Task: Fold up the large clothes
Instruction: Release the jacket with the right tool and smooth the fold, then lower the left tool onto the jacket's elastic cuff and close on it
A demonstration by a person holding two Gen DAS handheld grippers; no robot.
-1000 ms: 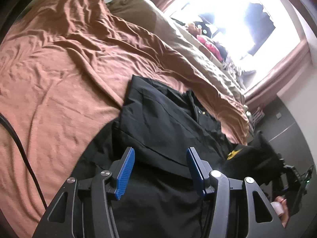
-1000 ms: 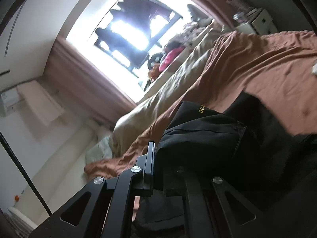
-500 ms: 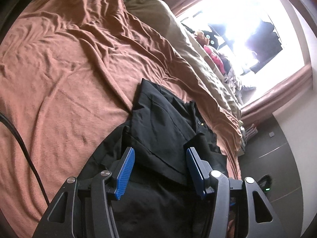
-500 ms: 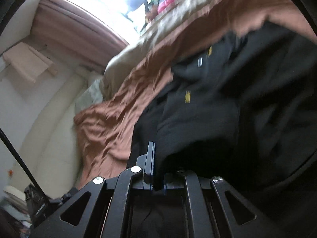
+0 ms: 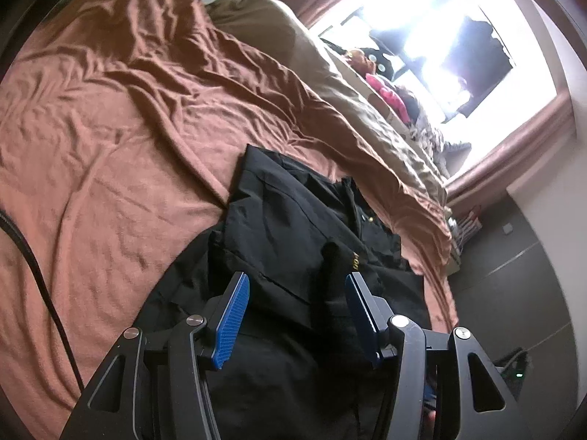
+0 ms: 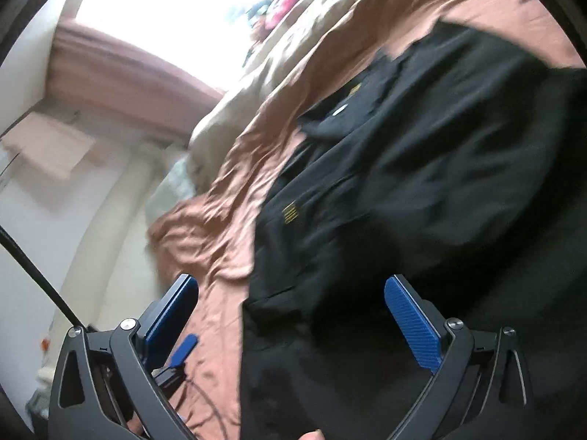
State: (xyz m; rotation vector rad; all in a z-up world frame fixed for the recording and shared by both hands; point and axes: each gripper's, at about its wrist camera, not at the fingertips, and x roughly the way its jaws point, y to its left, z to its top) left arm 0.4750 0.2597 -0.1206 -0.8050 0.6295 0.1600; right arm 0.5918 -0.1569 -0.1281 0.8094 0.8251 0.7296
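Lying where: black jacket point(image 5: 301, 227) spread on the rust-brown bed cover point(image 5: 110, 168), filling the lower middle of the left wrist view and the right half of the right wrist view point(image 6: 422, 168).
Direction from tongs: the garment lies straight ahead of and below both pairs; in the left view its long axis runs from the bottom of the frame up toward the middle, where its far edge meets the cover.
Folded flap: a sleeve or side panel point(image 5: 334, 275) lies across the body just ahead of the left tongs' right-hand pad, yellow lettering showing on it.
Left tongs point(image 5: 297, 315): about half open, blue pads on either side of a jacket fold but not pressing on it; holding nothing.
Right tongs point(image 6: 290, 315): spread wide, jaws have just been opening; cloth lies under the gap but no pad presses on it.
Nearer hand: I judge the left, sitting right over the cloth.
Change from earlier: the right tongs were clamped shut on a black bunch of the jacket; that part now lies dropped onto the body, and the left tongs show the same half gap.
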